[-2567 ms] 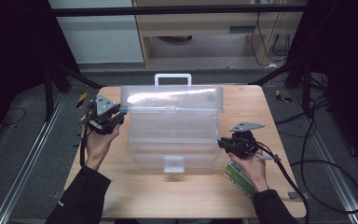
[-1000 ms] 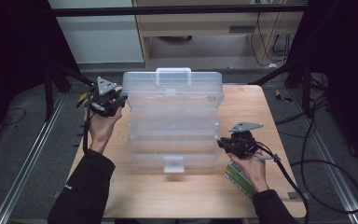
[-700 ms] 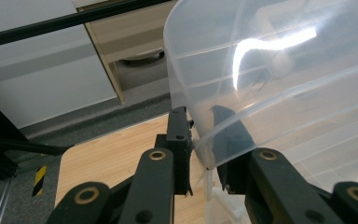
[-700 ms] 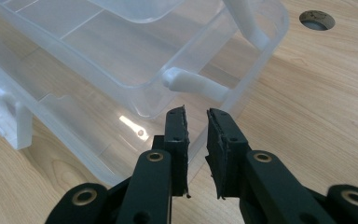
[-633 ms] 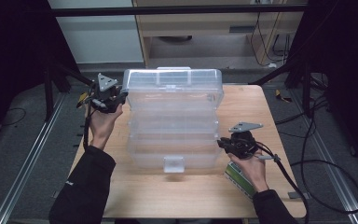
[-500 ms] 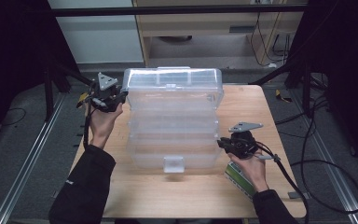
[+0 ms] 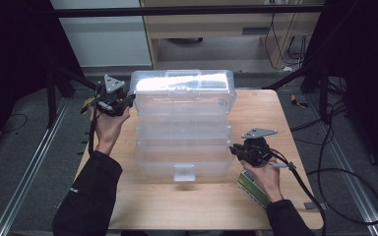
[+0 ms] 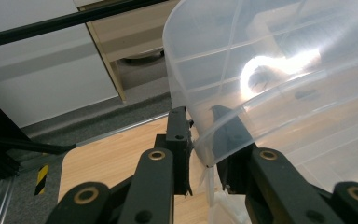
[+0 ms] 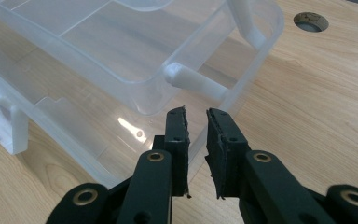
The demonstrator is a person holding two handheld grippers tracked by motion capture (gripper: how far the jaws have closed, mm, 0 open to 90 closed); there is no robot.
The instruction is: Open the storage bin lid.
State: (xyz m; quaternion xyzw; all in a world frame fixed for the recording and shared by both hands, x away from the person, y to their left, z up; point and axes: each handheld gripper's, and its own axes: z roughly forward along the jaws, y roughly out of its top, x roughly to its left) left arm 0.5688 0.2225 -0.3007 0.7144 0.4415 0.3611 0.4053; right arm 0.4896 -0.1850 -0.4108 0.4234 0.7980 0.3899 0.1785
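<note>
A large clear plastic storage box (image 7: 183,150) stands in the middle of the wooden table, with a white latch (image 7: 184,172) on its near side. Its clear lid (image 7: 182,93) is raised at the far end. My left gripper (image 7: 128,101) is at the lid's left edge. In the left gripper view it (image 8: 200,135) is shut on the lid's rim (image 8: 223,126), one jaw on each side. My right gripper (image 7: 234,149) is at the box's right side. In the right gripper view it (image 9: 196,116) has its jaws nearly together on the base's clear wall (image 9: 242,88).
A green and white packet (image 7: 254,190) lies on the table under the right hand. The table (image 7: 261,113) has a round hole (image 9: 310,21) beyond the box. Cables (image 7: 325,172) trail over the grey floor on the right. A wooden cabinet (image 7: 216,24) stands behind the table.
The left gripper has swung the lid up and away from me since the oldest frame. Over the last second the lid barely moved. The right gripper has stayed in place.
</note>
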